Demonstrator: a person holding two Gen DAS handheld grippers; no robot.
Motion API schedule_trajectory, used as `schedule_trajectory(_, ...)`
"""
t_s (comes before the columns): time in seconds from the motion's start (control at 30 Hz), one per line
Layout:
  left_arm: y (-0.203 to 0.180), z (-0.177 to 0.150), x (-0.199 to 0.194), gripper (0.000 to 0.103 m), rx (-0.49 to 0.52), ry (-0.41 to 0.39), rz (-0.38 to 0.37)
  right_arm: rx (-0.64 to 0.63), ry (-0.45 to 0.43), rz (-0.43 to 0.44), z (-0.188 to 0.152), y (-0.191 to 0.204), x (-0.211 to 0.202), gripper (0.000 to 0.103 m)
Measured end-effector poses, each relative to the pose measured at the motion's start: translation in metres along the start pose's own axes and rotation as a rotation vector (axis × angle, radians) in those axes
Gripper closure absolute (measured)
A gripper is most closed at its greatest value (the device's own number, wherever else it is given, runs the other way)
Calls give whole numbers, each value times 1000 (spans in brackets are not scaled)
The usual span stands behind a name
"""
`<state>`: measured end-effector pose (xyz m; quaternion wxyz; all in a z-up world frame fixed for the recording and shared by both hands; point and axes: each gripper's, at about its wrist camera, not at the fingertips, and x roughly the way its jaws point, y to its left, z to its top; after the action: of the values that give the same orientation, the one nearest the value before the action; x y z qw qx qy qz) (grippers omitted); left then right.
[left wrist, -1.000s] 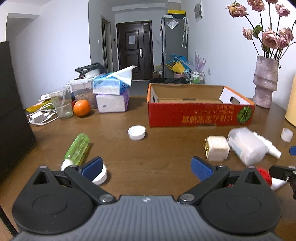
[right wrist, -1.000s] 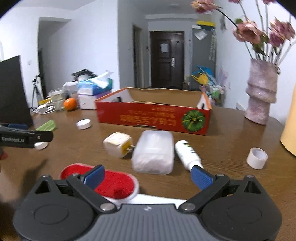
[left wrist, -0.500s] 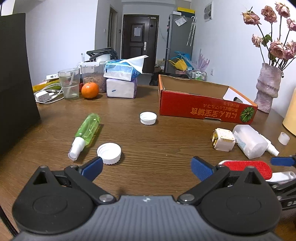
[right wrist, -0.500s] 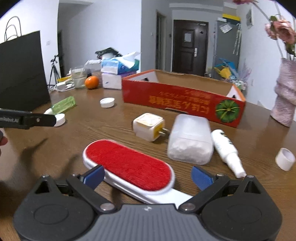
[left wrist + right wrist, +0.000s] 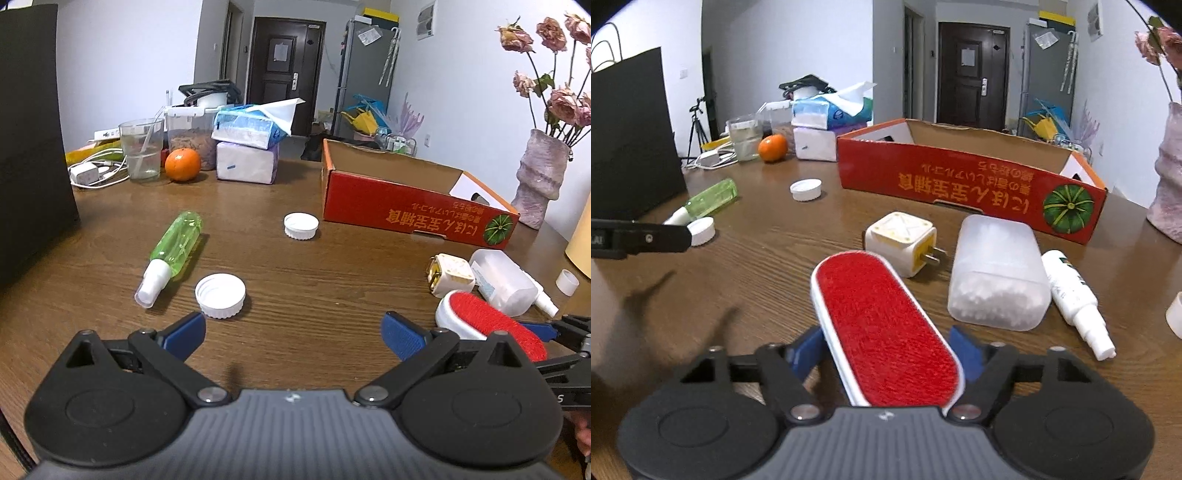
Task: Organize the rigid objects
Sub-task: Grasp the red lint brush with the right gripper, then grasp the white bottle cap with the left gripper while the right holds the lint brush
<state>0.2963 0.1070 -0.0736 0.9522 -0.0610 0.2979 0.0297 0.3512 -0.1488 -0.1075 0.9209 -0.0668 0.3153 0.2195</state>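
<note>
Item: red lint brush (image 5: 886, 328), clamped across its width by the right gripper (image 5: 886, 354), near the open red carton (image 5: 967, 177), probably its destination.

Left gripper (image 5: 291, 332) spread wide, empty, near a white bottle cap (image 5: 220, 295) on the table (image 5: 314, 266). Carton print upside down, not legible; pumpkin-like emblem.

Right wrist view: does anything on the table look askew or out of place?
Yes. The red lint brush sits diagonally between the right tool's blue pads, not square to them. Two white bottle caps lie loose, open side up, apart from the green spray bottle lying on its side.
</note>
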Motion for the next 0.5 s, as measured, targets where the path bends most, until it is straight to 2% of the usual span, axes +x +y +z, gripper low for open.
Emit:
schedule_trajectory(0.23, 5, 0, 6, 0, -24, 25, 12, 24, -19, -13, -2, -4, -8, 36)
schedule_trajectory(0.37, 7, 1, 9, 0, -37, 31, 19, 39, -37, 12, -2, -7, -15, 48)
schedule_trajectory(0.5, 8, 2, 12, 0, -38, 39, 24, 43, -57, 14, -2, -8, -22, 48)
